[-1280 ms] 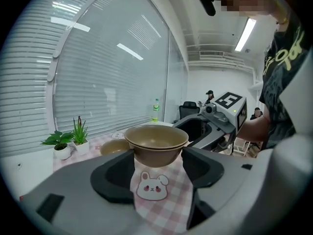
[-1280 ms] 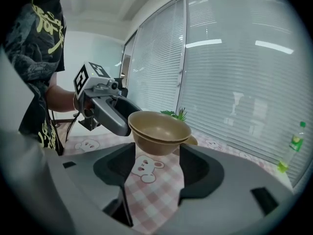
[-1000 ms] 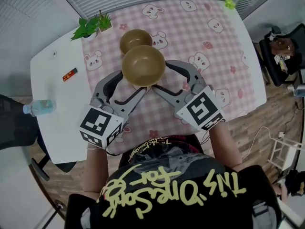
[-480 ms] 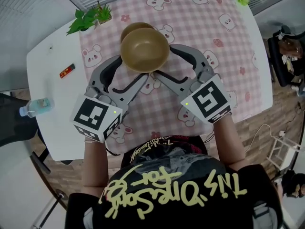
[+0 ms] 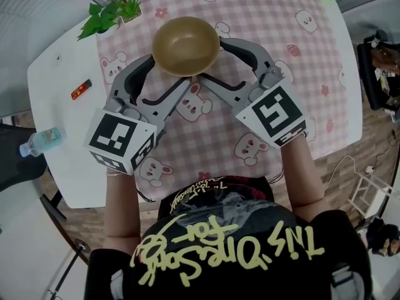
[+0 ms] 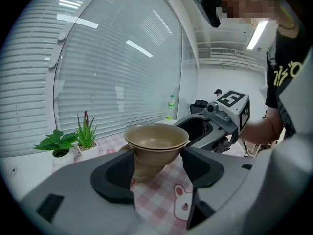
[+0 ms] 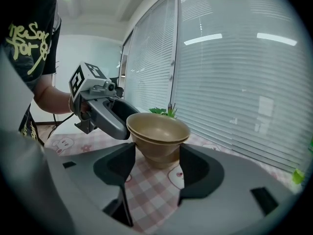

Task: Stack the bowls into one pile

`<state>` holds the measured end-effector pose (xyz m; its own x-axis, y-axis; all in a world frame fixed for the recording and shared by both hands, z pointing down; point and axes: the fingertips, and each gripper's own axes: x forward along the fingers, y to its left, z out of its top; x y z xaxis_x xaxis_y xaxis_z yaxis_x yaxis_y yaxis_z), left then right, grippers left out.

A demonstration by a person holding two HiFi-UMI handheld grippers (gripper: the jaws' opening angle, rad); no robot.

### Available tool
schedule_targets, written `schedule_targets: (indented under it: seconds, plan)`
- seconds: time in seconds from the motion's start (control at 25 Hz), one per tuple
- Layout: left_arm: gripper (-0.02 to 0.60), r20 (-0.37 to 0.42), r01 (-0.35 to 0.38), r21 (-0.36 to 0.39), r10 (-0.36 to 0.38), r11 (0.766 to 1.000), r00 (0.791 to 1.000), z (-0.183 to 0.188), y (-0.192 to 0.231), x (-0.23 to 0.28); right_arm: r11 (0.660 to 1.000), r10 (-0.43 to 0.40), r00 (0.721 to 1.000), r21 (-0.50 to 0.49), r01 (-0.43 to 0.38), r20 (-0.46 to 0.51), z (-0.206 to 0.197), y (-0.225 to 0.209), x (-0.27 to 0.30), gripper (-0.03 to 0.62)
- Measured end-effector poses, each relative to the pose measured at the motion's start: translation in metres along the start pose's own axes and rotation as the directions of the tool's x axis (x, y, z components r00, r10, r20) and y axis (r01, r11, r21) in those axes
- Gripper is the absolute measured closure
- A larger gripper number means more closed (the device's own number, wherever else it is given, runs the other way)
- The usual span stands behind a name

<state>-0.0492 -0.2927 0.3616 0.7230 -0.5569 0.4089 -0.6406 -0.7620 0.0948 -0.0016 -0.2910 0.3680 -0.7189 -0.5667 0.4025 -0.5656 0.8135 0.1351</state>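
Pile: the tan upper bowl (image 6: 156,135) is sitting nested in the lower bowl (image 6: 145,166), on the checked cloth (image 5: 250,124) toward the far edge of the bench (image 5: 62,142), just beside the potted plants (image 5: 109,14).
Left tool (image 6: 159,170): its jaws are standing wide, flanking the pile's foot from the near-left.
Right tool (image 7: 157,169): also wide, flanking the same foot from the near-right.
Handling: the 2 bowls are looking stiff, light and smooth; the tapered walls are likely making pads slide upward.
Hold: probably best low on the lower bowl's straighter foot, or cradling under the flared rim from 2 sides.
Hidden: from the head view the upper bowl is covering the lower 1 completely.
Unclear: whether any pad is touching the bowl wall, and whether the upper bowl is seating fully.
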Motion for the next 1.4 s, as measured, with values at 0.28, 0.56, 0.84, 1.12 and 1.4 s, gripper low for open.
schedule_targets:
  seconds: [0.28, 0.56, 0.84, 1.12, 1.4]
  plan:
    - [0.274, -0.023, -0.036, 0.008, 0.037, 0.999, 0.999, -0.007, 0.015, 0.013, 1.000, 0.012, 1.000, -0.007, -0.012, -0.012, -0.005, -0.010, 0.015, 0.326]
    - [0.270, -0.053, -0.059, 0.002, 0.059, 0.998, 0.997, -0.019, 0.024, 0.020, 1.000, 0.029, 0.999, 0.010, -0.028, -0.023, -0.013, -0.011, 0.026, 0.326]
    - [0.267, -0.087, -0.062, 0.020, 0.064, 0.998, 0.994, -0.030, 0.027, 0.024, 0.999, 0.041, 0.998, 0.030, -0.039, -0.044, -0.022, -0.010, 0.033, 0.326]
    - [0.261, -0.126, -0.078, 0.079, 0.088, 0.994, 0.988, -0.037, 0.027, 0.026, 0.998, 0.050, 0.995, 0.045, -0.046, -0.086, -0.034, -0.008, 0.036, 0.326]
    - [0.261, -0.160, -0.102, 0.112, 0.119, 0.989, 0.980, -0.042, 0.028, 0.026, 0.998, 0.047, 0.995, 0.046, -0.043, -0.089, -0.035, -0.006, 0.037, 0.326]
